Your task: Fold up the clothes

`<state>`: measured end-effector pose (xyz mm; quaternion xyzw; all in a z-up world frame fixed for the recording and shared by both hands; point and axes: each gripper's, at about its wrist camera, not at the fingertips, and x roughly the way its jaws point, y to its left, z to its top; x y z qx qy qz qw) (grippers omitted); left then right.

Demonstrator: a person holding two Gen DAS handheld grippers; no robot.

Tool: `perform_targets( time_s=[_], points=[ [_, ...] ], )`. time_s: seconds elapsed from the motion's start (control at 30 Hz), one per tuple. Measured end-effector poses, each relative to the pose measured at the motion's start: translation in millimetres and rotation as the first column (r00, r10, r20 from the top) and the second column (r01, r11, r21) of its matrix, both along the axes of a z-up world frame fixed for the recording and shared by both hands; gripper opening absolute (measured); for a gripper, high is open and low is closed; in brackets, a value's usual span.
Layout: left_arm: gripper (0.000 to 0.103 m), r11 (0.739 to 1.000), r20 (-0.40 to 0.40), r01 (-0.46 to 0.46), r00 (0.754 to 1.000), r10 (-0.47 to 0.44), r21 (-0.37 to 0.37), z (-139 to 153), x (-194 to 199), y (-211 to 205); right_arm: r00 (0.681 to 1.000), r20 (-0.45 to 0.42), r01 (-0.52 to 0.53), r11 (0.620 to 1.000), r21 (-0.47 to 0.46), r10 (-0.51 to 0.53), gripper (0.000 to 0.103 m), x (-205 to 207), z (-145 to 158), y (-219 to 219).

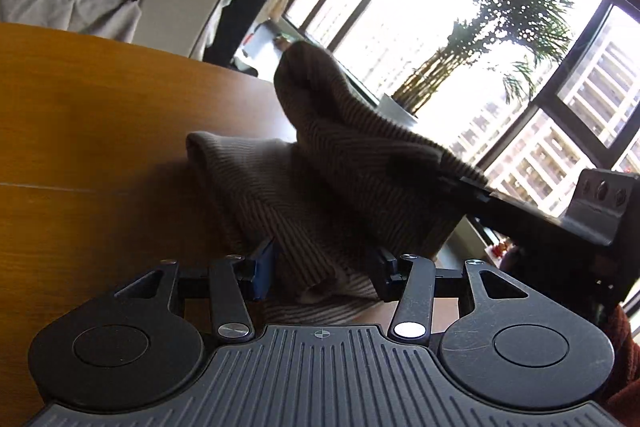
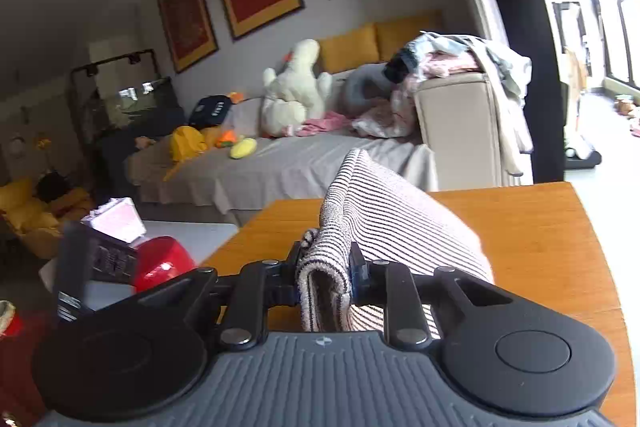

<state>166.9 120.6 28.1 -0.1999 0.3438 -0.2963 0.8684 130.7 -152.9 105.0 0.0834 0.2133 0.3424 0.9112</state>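
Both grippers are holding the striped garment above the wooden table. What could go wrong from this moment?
1. The right gripper pinches only a bunched edge of the striped garment; it could slip out.
2. The left gripper has fabric between its fingers, and its grip looks loose.
3. The garment lies near the table edge and might slide off.
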Motion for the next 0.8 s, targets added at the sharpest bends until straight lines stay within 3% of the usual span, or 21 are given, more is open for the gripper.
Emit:
perform_targets(
  time_s=[0.1, 0.27, 0.37, 0.5, 0.6, 0.73, 0.8],
  points=[
    [0.051, 0.999, -0.031, 0.032, 0.999, -0.032, 0.022, -15.2, 7.7, -14.9, 0.996, -0.046, -0.081, 0.997, 0.009, 0.081, 0.020, 6.8, -3.2, 20.0],
    [0.051, 0.998, 0.000, 0.042, 0.999, -0.042, 0.055, -20.2, -0.2, -14.1, 0.989, -0.142, -0.061, 0.993, -0.097, 0.047, 0.021, 27.3, -38.6, 42.0],
    [0.051, 0.994, 0.008, 0.027, 1.000, -0.028, 0.102, -16.1, -12.6, -2.9, 0.986, -0.157, -0.076, 0.992, -0.099, 0.060, 0.021, 22.9, -50.3, 41.7],
    [0.053, 0.991, 0.025, -0.044, 0.999, 0.041, 0.130, -4.4, -24.9, 27.7, 0.996, -0.075, -0.070, 0.979, -0.191, 0.057, 0.023, 8.0, -55.4, 54.8],
    [0.052, 0.989, 0.076, -0.116, 0.991, 0.109, 0.092, 22.7, -21.4, 48.8, 0.998, -0.006, -0.062, 0.963, -0.262, 0.062, 0.028, -3.1, -60.7, 67.8],
    [0.053, 0.995, 0.192, -0.070, 0.980, 0.055, 0.071, 62.3, -1.4, 31.2, 0.997, 0.043, -0.052, 0.952, -0.301, 0.068, 0.035, -11.9, -62.5, 74.9],
    [0.054, 0.996, 0.204, -0.011, 0.979, -0.007, 0.085, 69.2, 21.9, 7.7, 0.997, 0.045, -0.054, 0.956, -0.288, 0.070, 0.043, -13.9, -57.1, 70.1]
  ],
)
